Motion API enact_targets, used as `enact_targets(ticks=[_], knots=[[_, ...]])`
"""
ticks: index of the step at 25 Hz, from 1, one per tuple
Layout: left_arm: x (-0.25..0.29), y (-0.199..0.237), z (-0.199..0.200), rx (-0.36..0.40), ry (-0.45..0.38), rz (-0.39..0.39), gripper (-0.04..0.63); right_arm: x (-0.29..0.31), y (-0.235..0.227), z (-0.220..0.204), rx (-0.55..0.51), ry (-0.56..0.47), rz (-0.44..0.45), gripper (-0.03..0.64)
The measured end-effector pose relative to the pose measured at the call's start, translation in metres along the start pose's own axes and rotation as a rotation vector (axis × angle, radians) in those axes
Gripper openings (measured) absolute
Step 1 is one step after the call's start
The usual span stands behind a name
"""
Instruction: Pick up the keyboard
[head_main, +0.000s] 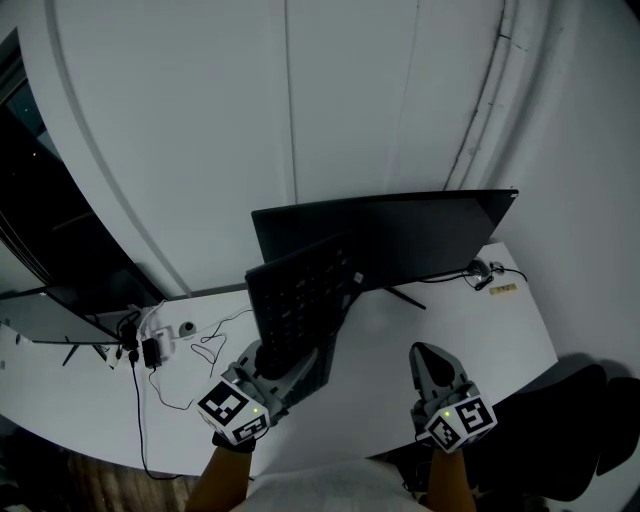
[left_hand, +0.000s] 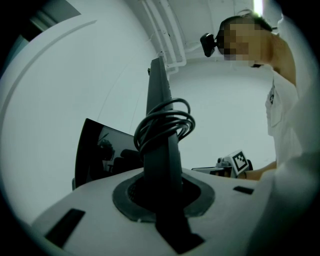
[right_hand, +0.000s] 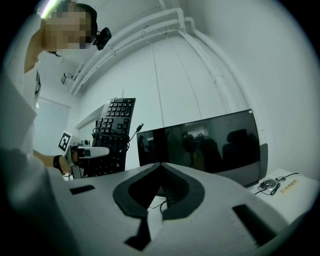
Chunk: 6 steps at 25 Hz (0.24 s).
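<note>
Black keyboard (head_main: 300, 295) — upright in left tool (head_main: 274, 364)

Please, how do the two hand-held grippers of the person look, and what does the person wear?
Both the left hand-held gripper and the right hand-held gripper have pale grey bodies with dark inner linings. Each carries a white cube printed with black square markers. The person wears a white shirt.
</note>
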<state>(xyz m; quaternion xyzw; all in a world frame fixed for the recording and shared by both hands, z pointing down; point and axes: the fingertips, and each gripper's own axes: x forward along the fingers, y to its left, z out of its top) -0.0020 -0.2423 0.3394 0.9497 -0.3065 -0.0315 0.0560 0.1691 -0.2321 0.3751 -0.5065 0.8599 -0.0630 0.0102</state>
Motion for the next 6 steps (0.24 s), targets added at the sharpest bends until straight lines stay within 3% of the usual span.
enact_targets(ticks=[6], knots=[[0.0015, -0.0039, -0.0024, -0.002, 0.004, -0.016, 0.071, 0.0005, 0.0021, 0.0008, -0.007, 0.002, 0.006, 0.0]])
